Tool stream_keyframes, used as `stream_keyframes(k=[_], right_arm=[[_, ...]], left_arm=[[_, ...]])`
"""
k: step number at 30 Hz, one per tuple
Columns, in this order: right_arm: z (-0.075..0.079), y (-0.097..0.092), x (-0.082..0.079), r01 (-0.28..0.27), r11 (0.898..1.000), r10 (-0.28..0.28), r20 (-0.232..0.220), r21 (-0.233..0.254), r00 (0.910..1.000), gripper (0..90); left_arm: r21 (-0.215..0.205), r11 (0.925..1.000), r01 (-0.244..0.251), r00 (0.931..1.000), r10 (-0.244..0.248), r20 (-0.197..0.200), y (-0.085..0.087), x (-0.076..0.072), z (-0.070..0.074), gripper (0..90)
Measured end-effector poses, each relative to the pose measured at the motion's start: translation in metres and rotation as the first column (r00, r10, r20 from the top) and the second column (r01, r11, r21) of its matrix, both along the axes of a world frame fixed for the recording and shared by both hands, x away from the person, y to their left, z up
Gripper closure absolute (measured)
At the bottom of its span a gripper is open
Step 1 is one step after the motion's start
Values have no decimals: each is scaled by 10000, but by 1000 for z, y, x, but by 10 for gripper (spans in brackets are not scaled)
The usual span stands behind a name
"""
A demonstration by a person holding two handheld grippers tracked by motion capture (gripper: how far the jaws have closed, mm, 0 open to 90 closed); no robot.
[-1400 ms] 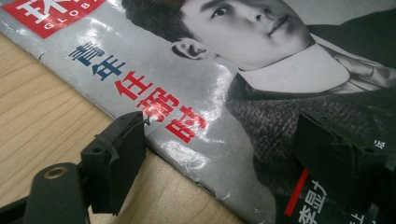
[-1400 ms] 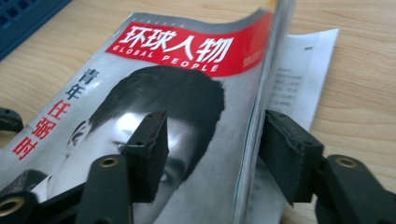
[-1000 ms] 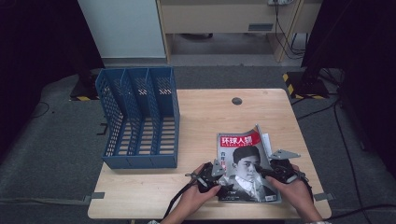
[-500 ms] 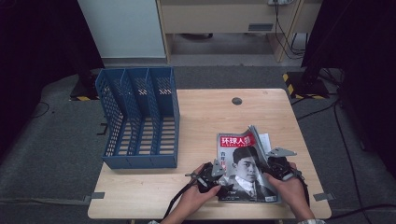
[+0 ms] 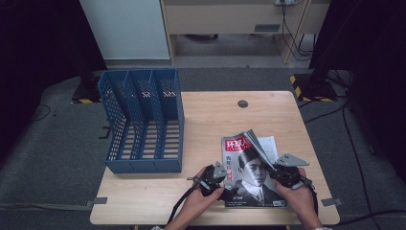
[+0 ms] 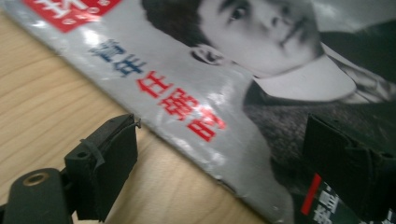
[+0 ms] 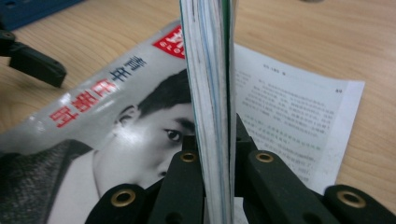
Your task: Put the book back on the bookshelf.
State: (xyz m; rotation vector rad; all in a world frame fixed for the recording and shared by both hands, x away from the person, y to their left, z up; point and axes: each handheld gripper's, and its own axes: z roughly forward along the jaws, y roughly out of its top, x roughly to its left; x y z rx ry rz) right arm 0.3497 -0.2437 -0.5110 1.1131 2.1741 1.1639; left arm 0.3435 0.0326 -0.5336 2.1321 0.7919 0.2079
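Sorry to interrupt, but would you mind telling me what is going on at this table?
A person is working on a magazine lying on the table with two hand-held grippers. The right hand-held gripper has just closed on the magazine's right edge, lifting a bundle of pages upright. The left hand-held gripper is open at the magazine's left edge, one jaw on the table side, one over the cover. A blue file rack stands to the left.

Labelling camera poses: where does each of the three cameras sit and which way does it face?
High view: above the person's side, looking forward and down on the wooden table; both hands, left gripper, right gripper.
Left gripper view: rides that gripper, low over the glossy portrait-cover magazine; open jaws.
Right gripper view: rides right gripper, jaws clamping lifted pages.
All share the magazine.
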Motion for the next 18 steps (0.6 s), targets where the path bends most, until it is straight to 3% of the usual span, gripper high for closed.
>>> stream_keyframes(k=[7,10,12,13,15,17,18], right_arm=[[10,1,-10,-378,9988,357,647,326,9973,880],[16,-4,-14,-614,9910,506,917,1193,9945,881],[19,-8,-16,-760,9802,582,1007,1829,9932,880],[19,-8,-16,-760,9802,582,1007,1829,9932,880],[20,-11,-17,-813,9678,593,985,2381,9934,880],[19,-11,-17,-793,9663,577,940,2449,9939,880],[14,-11,-14,-681,9666,523,700,2469,9962,879]], left_arm=[[-205,9996,-174,9998,172,-107,5,6,0,98],[-396,9991,-174,9996,166,-207,5,7,0,98],[-409,9992,-51,9997,41,-239,4,9,0,99],[-409,9992,-51,9997,41,-239,4,9,0,99],[-377,9992,131,9989,-148,-439,0,13,-2,104],[-449,9987,234,9983,-258,-532,-2,14,-2,106],[-554,9977,378,9969,-415,-674,-4,15,-2,106]])
